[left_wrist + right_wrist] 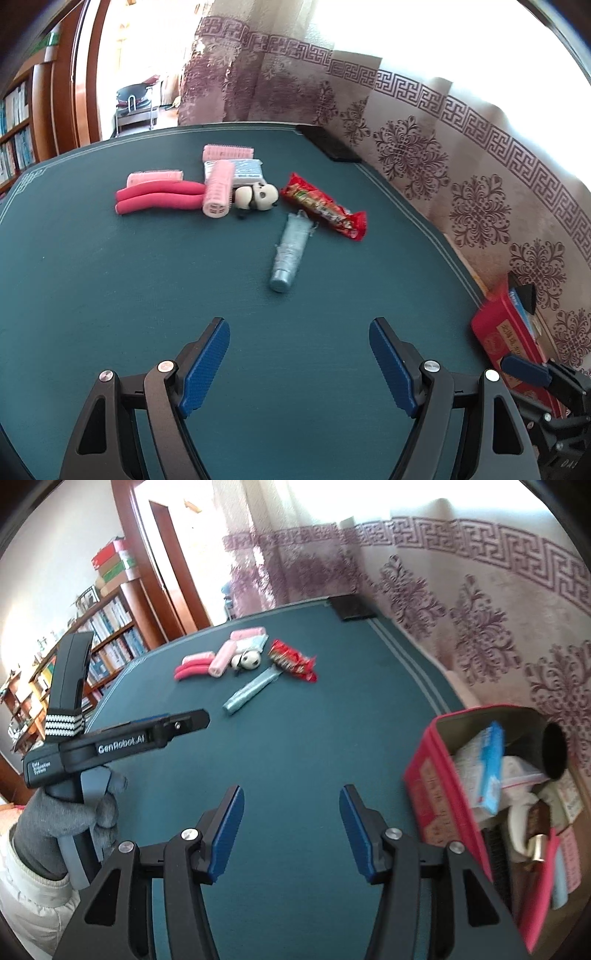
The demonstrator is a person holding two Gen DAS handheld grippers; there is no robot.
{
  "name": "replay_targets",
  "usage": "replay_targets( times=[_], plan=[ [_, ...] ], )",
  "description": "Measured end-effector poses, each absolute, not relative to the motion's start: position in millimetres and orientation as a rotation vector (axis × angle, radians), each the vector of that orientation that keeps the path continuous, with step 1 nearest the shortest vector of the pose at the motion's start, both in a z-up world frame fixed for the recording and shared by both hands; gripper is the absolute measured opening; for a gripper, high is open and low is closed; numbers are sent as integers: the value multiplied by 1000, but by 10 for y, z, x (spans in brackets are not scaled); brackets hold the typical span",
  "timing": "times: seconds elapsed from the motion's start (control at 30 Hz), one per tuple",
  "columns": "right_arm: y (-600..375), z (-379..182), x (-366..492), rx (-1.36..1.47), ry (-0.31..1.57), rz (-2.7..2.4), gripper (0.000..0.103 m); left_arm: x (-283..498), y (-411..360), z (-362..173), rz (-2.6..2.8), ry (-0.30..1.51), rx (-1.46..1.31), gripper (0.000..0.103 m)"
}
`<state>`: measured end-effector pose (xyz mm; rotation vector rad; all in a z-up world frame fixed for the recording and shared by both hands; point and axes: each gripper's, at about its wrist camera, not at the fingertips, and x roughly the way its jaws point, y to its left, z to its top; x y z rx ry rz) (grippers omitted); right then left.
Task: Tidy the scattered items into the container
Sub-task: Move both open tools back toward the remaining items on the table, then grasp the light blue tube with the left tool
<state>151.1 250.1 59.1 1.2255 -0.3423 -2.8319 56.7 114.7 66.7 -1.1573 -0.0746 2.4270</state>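
We noted both tools empty over the green counter point(110, 288). The left tool point(299, 365) stood spread wide with nothing between its pads; the right tool point(291, 834) was parted too, holding nothing.

Still scattered at the far middle of the counter, well apart from both tools: two red foam rollers point(159, 199), pink hair rollers point(218, 190), a small panda toy point(258, 197), a red snack packet point(325, 206), and nearest us a pale blue tube point(290, 254). The red container point(439, 786) sat at the counter's right edge, near the right tool, already holding several things.

We judged the tube light and soft, likely slippery; best pinched across its middle, gently, lest it squash. Foam rollers would give under the pads, so take them mid-length. The packet looked crinkly, though blur hid its surface; we would take it across the body, not the end flaps.
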Motion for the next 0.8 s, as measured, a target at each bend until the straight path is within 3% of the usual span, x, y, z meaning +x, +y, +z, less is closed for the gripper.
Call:
replay_targets(
  times=[0.5, 0.6, 0.73, 0.8],
  plan=[
    [2512, 436, 1375, 1266, -375, -2771, 58, 144, 1432, 457, 2438, 60, -1210, 79],
    [2508, 422, 1322, 1267, -370, -2761, 58, -6, 1507, 416, 2442, 87, -1214, 66],
    [2508, 413, 1227, 1268, -369, -2755, 58, -182, 1573, 348, 2447, 103, -1232, 65],
    [2508, 411, 1179, 1271, -368, -2755, 58, -247, 1608, 331, 2458, 124, -1220, 53]
  ],
)
